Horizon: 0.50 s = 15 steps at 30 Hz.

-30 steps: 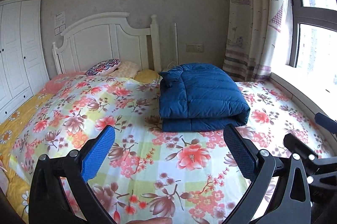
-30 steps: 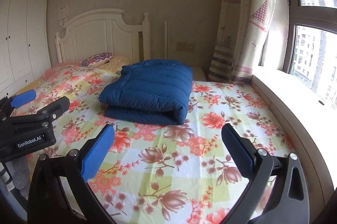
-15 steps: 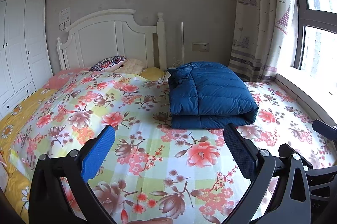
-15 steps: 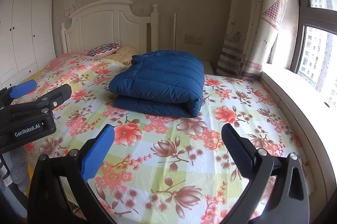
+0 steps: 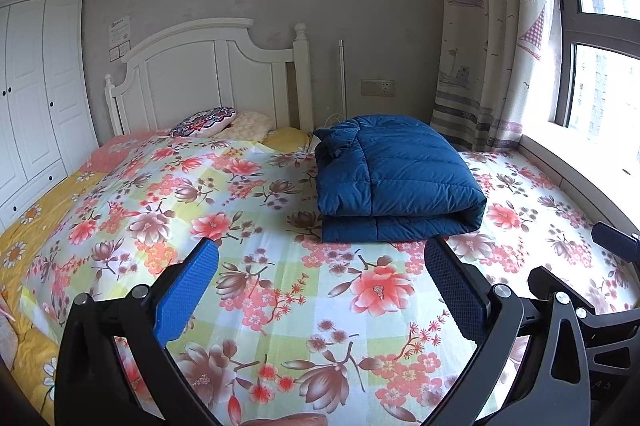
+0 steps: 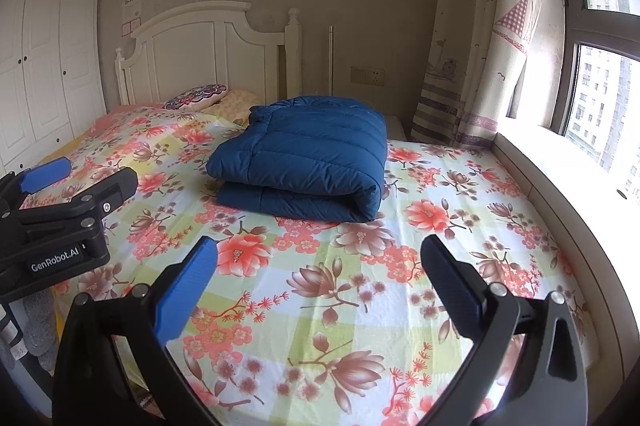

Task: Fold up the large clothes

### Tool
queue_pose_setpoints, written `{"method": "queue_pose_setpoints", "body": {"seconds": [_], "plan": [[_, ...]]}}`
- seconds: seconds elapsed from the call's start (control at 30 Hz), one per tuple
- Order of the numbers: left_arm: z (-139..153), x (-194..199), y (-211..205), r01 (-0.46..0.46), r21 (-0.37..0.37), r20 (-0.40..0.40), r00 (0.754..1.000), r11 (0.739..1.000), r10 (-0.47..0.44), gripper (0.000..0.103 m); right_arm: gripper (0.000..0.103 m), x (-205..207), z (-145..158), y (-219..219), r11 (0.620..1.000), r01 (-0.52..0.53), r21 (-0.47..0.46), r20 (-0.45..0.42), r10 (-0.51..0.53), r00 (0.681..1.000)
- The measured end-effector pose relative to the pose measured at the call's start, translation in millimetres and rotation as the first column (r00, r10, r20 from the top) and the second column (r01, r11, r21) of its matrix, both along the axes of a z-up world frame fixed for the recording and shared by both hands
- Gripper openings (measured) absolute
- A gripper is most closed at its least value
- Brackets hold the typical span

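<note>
A dark blue puffer jacket (image 5: 394, 177) lies folded into a thick bundle on the flowered bedspread (image 5: 224, 226), toward the headboard; it also shows as the jacket (image 6: 308, 161) in the right wrist view. My left gripper (image 5: 320, 274) hovers open above the bed, short of the bundle, with nothing between its fingers. My right gripper (image 6: 318, 274) is likewise open and empty, well back from the jacket. The left gripper's body (image 6: 60, 222) appears at the left edge of the right wrist view.
A white headboard (image 5: 208, 81) and pillows (image 5: 208, 115) stand at the far end. White wardrobe doors (image 5: 36, 85) line the left. A curtain (image 5: 492, 37), window (image 5: 600, 65) and sill (image 6: 560, 177) run along the right side of the bed.
Both grippers have risen and drawn back from the bed, so the folded jacket sits a little farther off in both views. Both stay open and empty.
</note>
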State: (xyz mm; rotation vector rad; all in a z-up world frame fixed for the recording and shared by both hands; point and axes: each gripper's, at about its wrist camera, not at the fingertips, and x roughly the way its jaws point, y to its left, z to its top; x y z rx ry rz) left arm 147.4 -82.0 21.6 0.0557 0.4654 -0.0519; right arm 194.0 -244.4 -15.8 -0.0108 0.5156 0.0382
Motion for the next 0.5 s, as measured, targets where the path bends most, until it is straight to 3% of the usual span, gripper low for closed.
{"method": "queue_pose_setpoints", "body": {"seconds": [0.5], "plan": [[8.2, -5.0, 1.1, 0.035, 0.007, 0.008, 0.999, 0.999, -0.035, 0.099, 0.101, -11.1, 11.1, -1.5, 1.0, 0.012, -0.001, 0.022, -0.012, 1.0]]}}
